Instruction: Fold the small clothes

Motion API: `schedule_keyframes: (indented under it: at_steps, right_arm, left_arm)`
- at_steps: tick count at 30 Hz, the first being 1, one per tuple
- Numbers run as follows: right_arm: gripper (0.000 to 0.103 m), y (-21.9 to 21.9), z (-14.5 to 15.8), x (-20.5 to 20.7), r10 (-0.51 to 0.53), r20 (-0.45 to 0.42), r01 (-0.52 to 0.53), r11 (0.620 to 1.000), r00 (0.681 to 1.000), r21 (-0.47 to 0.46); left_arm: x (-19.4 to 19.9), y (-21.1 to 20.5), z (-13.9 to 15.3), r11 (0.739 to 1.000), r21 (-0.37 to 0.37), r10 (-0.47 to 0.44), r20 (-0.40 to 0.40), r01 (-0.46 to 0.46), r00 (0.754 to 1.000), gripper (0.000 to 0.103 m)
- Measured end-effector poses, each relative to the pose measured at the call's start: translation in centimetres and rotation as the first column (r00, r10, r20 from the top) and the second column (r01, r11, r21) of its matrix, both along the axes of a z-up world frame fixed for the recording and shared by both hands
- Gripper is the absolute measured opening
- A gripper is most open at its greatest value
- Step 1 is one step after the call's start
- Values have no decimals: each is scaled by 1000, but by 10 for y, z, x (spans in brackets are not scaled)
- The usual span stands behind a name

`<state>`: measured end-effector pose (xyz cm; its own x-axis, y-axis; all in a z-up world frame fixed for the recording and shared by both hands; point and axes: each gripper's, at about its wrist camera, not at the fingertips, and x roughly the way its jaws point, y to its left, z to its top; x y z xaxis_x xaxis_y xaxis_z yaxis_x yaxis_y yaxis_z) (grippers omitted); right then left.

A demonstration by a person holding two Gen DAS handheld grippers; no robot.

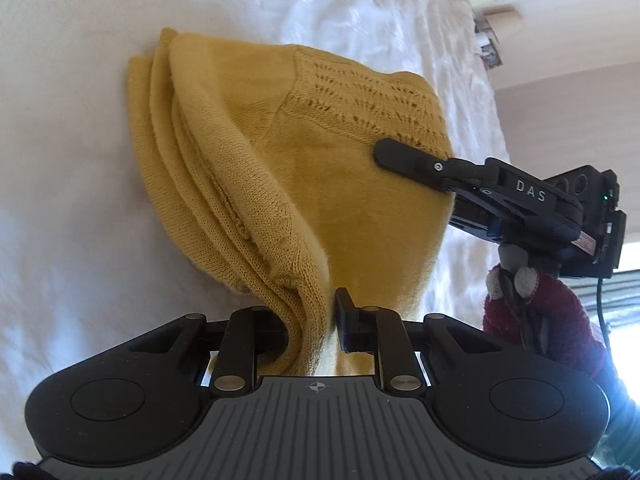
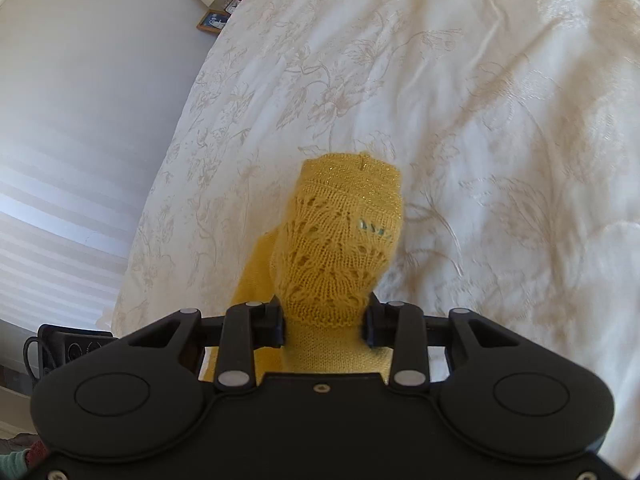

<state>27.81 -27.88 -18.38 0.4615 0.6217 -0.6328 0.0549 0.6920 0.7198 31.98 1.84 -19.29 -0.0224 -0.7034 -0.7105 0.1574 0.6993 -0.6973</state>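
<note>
A small mustard-yellow knitted garment [image 1: 280,160] with a lace-pattern band lies folded in several layers on a white bedspread [image 1: 60,140]. My left gripper [image 1: 308,328] is shut on the garment's near folded edge. My right gripper [image 1: 404,160] comes in from the right, one finger lying on top of the lace band. In the right wrist view my right gripper [image 2: 325,322] is shut on the garment's lace part [image 2: 340,240], which bunches up between the fingers.
The embroidered bedspread [image 2: 480,120] fills most of both views. A white wall [image 2: 80,100] is on the left, with a framed picture [image 2: 212,22] near the bed's far corner. The person's dark red sleeve [image 1: 536,320] holds the right gripper.
</note>
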Motion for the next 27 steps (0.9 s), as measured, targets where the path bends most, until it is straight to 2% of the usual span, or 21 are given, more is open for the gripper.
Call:
schedule_keyframes:
  at_steps: [5,9,13,17,20,22,24,27]
  right_arm:
    - [45,-32,-5,-68,-45,-61,43,999,997,-25]
    - [46,-62,-15,-108,-82,-113,80,997,990,-25]
    - [54,-81,-24,-122,-130,-125,118,988,984,-94]
    - [59,-103,-31,-128,-224,-114,208,968,968,-140]
    - [60,-113,-27,-133,-235,-78,220,962,969,-164]
    - [62,-113,-21,-136,-217,-48,205,964,975,-171]
    - [71,-110,-15,-139,-187,-20,181,967,982,-178]
    - [75,-105,-7,-143,-149,20,150,968,989,-201]
  left_arm:
    - [-53,-35,-4,998,-29,-56,-38,55,998,20]
    - [-84,-51,-15,999,-11,-43,-64,42,997,20]
    - [-99,-51,-24,994,107,37,-43,-33,998,20]
    - [-110,-35,-31,960,227,172,-27,-162,985,28]
    - [-122,-30,-23,939,271,217,18,-213,976,29]
    - [-129,-33,-12,924,320,197,67,-208,978,29]
    - [-138,-34,2,909,365,163,138,-203,977,29]
    - [-147,-44,27,900,387,108,248,-200,963,30]
